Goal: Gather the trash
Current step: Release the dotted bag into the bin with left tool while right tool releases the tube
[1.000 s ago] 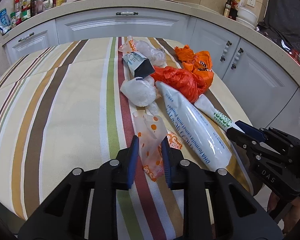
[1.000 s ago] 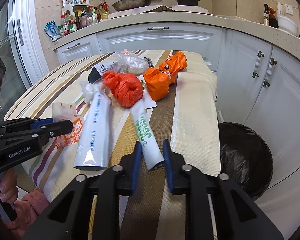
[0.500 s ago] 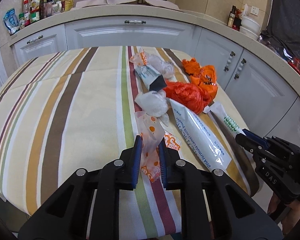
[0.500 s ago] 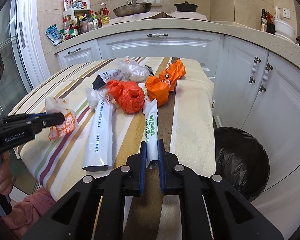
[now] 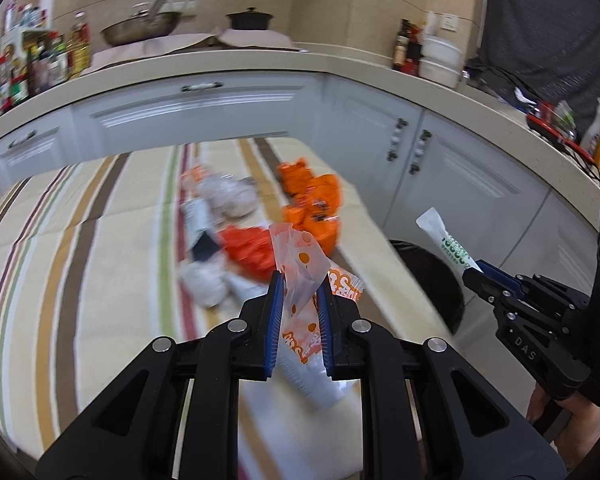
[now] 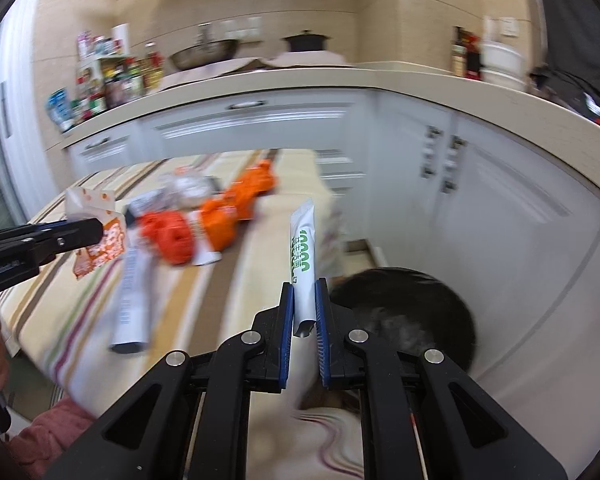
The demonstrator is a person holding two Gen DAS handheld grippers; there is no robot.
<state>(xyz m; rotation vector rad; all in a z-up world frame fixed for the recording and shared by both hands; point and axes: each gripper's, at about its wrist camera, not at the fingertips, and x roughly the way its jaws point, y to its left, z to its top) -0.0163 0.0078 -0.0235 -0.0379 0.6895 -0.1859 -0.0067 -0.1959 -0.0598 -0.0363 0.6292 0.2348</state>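
Left gripper (image 5: 299,300) pinches a white orange-dotted plastic wrapper (image 5: 300,264), lifted off the striped tablecloth (image 5: 80,260). Right gripper (image 6: 304,304) is clamped on a white green-lettered sachet tube (image 6: 302,256), beside the black-lined bin (image 6: 404,312). White cabinets (image 5: 204,112) stand behind. Half a second ago both pieces lay on the table; view now blurred.

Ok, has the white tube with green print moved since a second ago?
Yes. The white tube, shut in the right gripper, has left the striped tablecloth where it lay and now stands upright, carried right toward the black bin.
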